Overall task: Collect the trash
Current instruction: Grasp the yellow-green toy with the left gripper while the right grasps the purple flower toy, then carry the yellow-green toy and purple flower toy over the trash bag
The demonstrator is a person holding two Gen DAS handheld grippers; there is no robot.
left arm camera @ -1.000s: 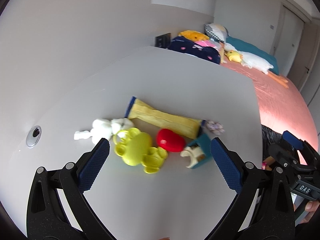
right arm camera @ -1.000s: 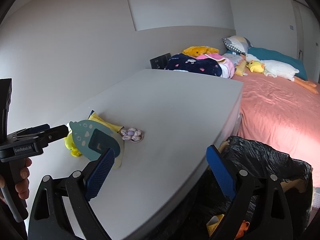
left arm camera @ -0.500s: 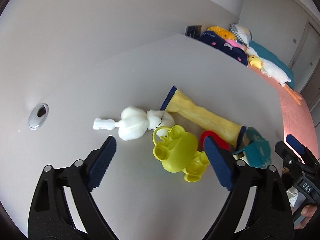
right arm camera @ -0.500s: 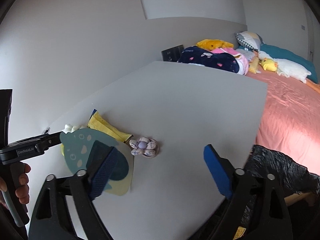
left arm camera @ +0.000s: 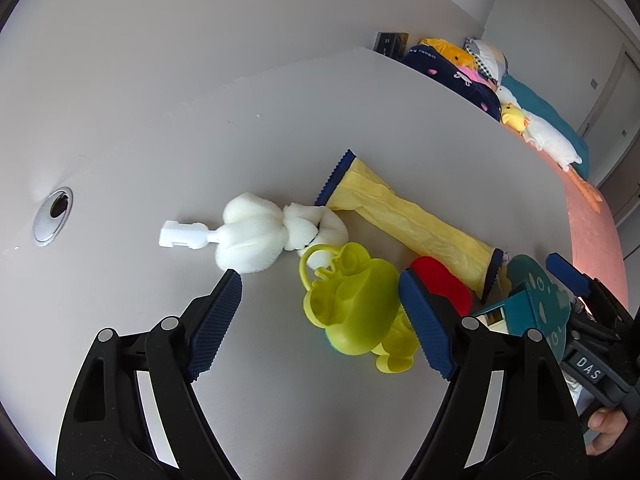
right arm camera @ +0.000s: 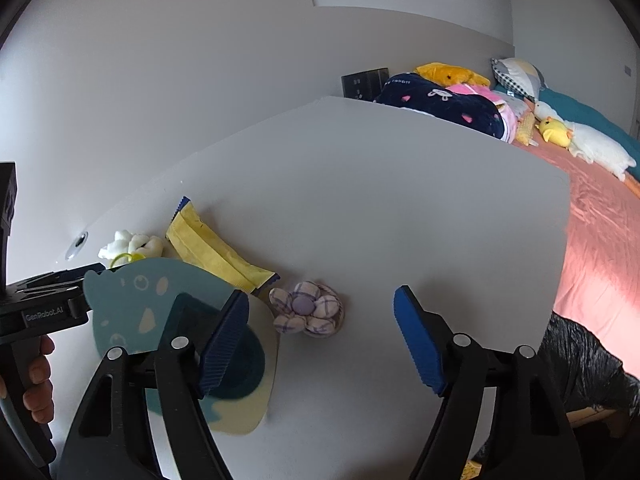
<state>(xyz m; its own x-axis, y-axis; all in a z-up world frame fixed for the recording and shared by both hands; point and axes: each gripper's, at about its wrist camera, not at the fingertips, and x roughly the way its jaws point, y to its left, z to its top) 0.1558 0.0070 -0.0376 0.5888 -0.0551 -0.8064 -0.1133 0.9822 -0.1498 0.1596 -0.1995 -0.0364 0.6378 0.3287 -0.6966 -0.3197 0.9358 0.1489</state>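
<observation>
On the grey table (left arm camera: 248, 120) lie a yellow wrapper (left arm camera: 404, 216) with blue ends, a white plush toy (left arm camera: 256, 236), a lime-green plastic toy (left arm camera: 352, 304), a red piece (left arm camera: 444, 284) and a teal cardboard box (left arm camera: 528, 308). My left gripper (left arm camera: 320, 320) is open, low over the table, with the lime toy between its fingers. My right gripper (right arm camera: 320, 336) is open, just short of a small plaid fabric flower (right arm camera: 308, 312). The teal box (right arm camera: 168, 316) stands at its left finger; the wrapper (right arm camera: 216, 252) lies beyond.
A black trash bag (right arm camera: 580, 376) hangs open past the table's right edge. A bed (right arm camera: 600, 208) with pillows and plush toys lies to the right. A metal cable grommet (left arm camera: 54, 216) sits in the table at left. A wall runs behind.
My left gripper has moved forward and down, so the lime toy now sits between its fingers. My right gripper has moved in over the table toward the fabric flower.
</observation>
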